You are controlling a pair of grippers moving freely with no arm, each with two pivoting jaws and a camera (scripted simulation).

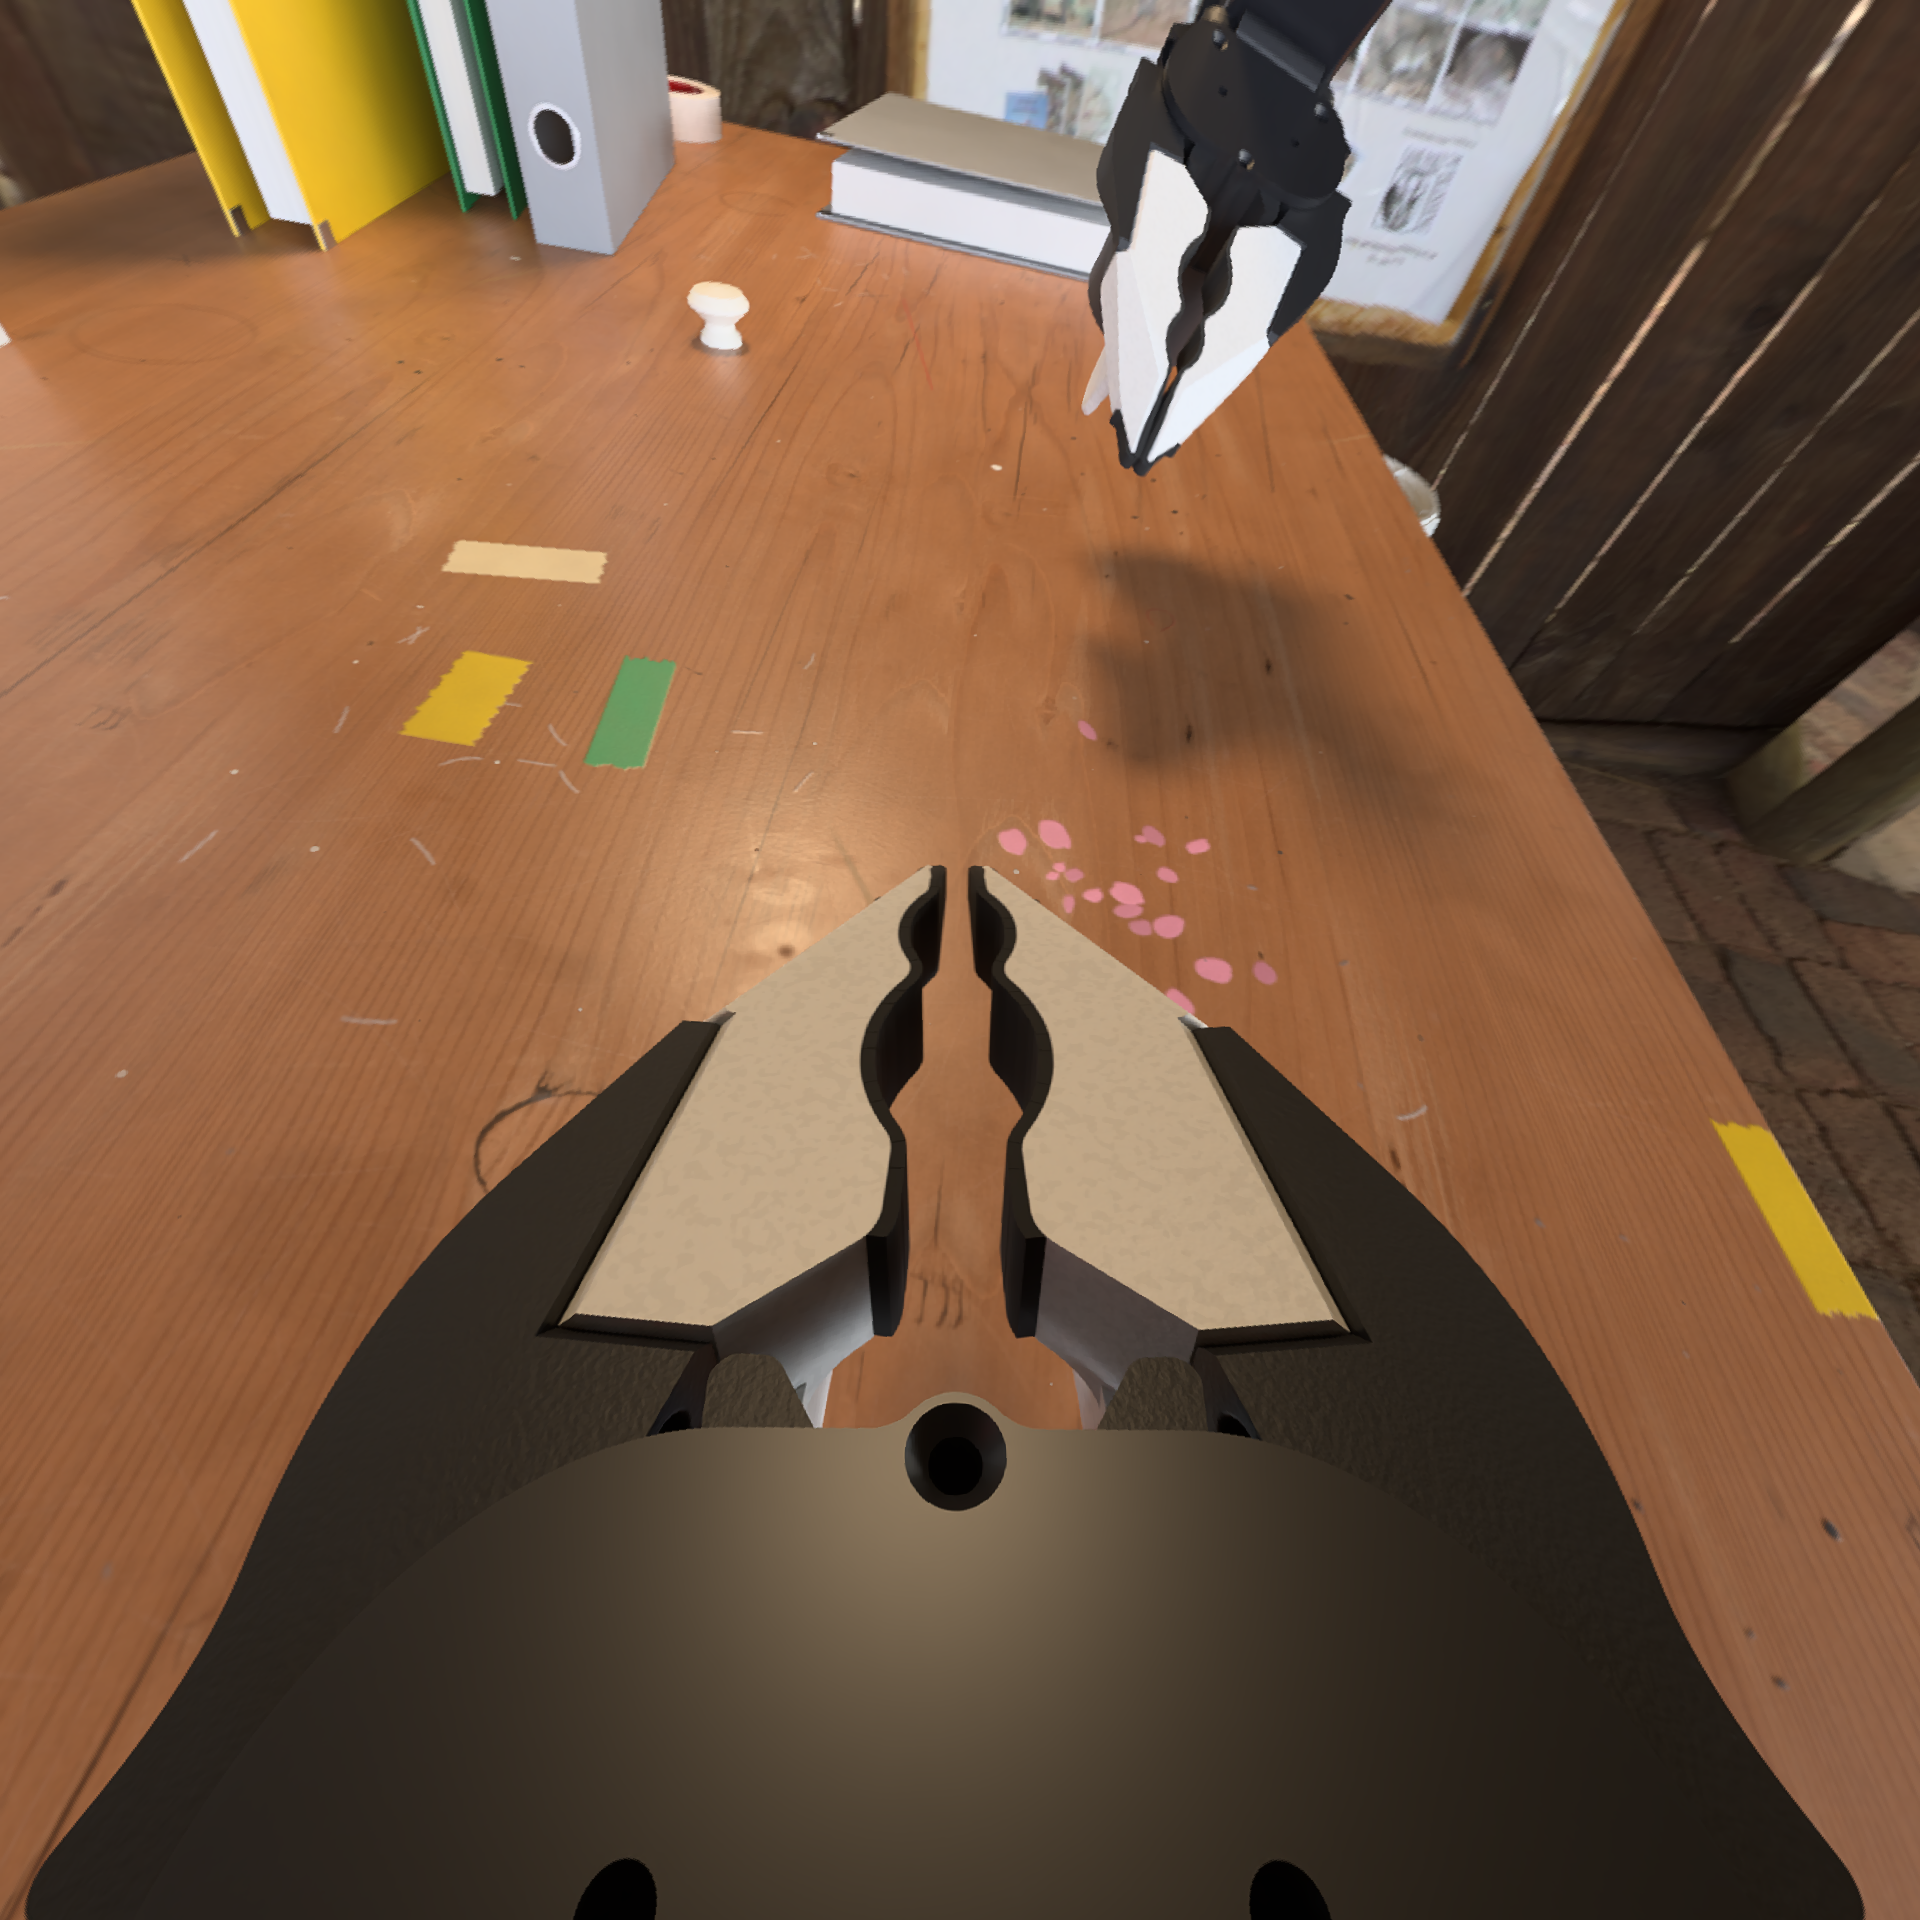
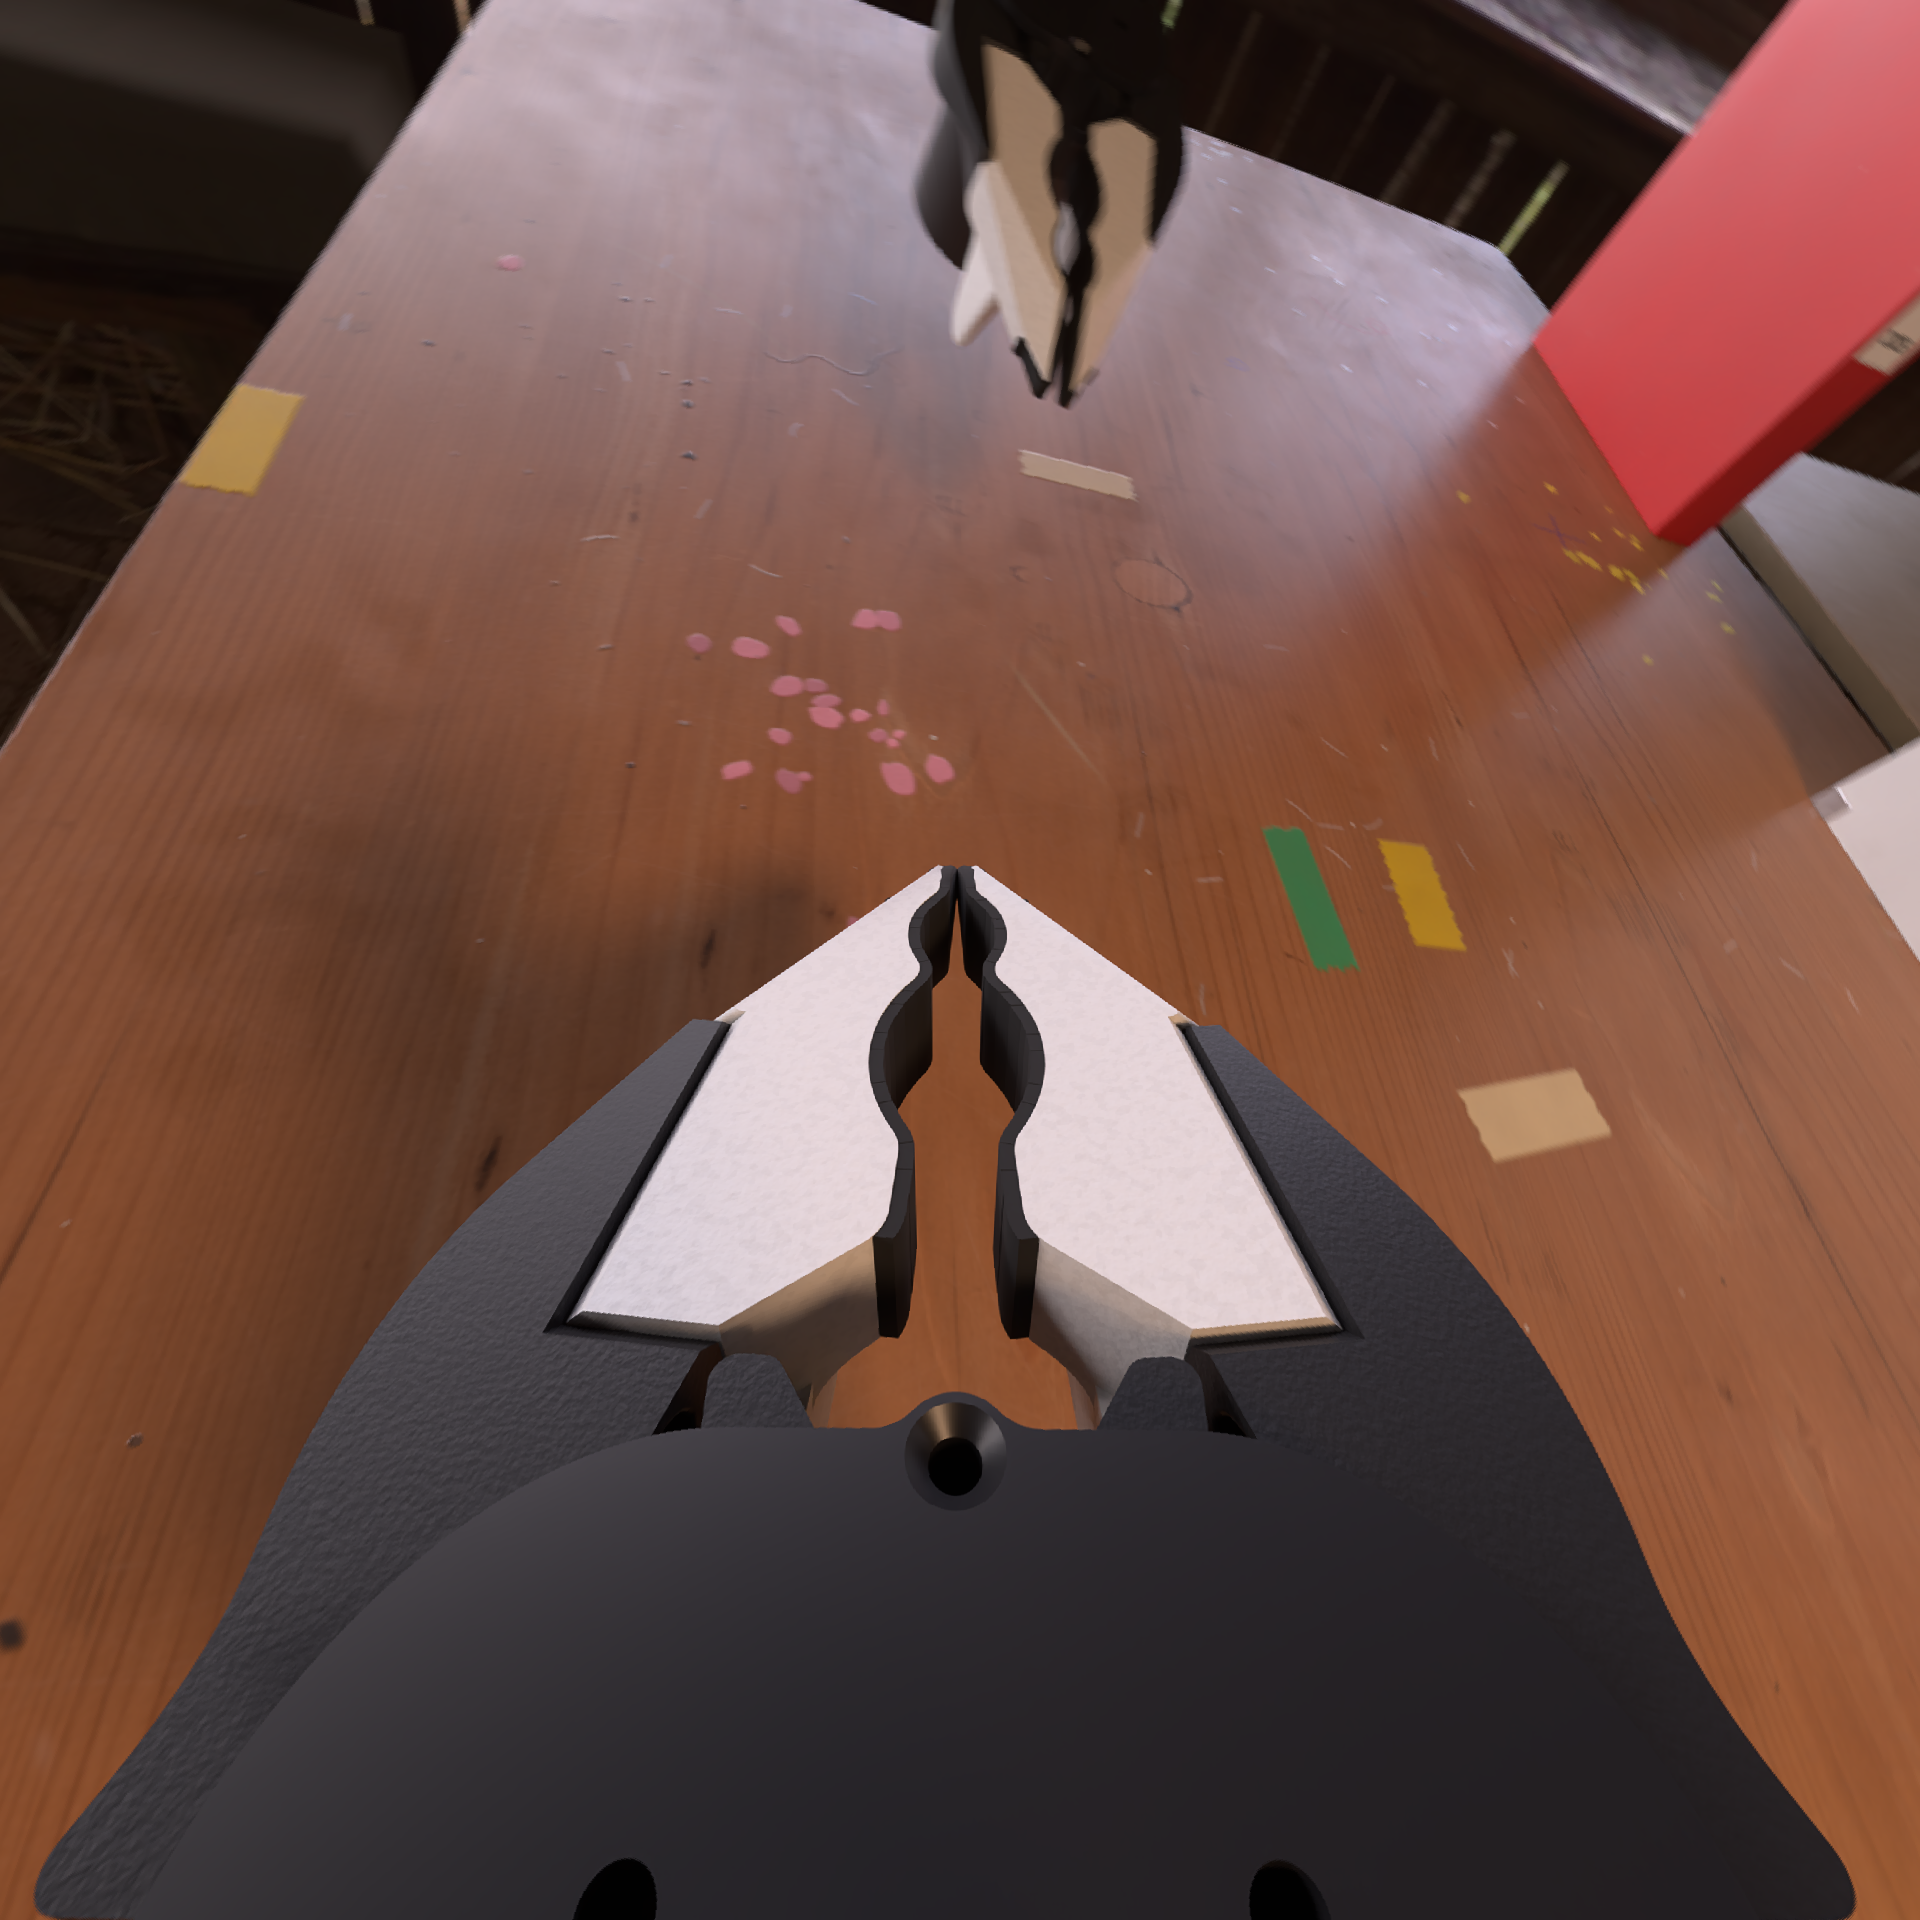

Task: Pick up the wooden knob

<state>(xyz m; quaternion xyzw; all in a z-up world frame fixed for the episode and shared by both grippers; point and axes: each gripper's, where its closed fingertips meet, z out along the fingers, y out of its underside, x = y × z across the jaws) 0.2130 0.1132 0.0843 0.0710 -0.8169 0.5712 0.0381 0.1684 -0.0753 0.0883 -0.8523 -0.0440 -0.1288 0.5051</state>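
The wooden knob (image 1: 718,312) is pale cream and stands upright on the wooden table (image 1: 312,935), far ahead and slightly left in the left wrist view. My left gripper (image 1: 956,873), with tan pads, is empty, its jaws nearly together, well short of the knob. My right gripper (image 2: 956,871), with white pads, is shut and empty. It also shows in the left wrist view (image 1: 1138,457), hovering tips down to the right of the knob. The knob does not show in the right wrist view, where the left gripper (image 2: 1055,395) hangs far ahead.
Upright yellow, white and green binders (image 1: 312,104) and a grey file box (image 1: 592,125) stand at the back left, with a tape roll (image 1: 694,109) and stacked grey books (image 1: 966,187) behind the knob. A red box (image 2: 1745,291) is right. The table edge (image 1: 1662,935) runs along the right.
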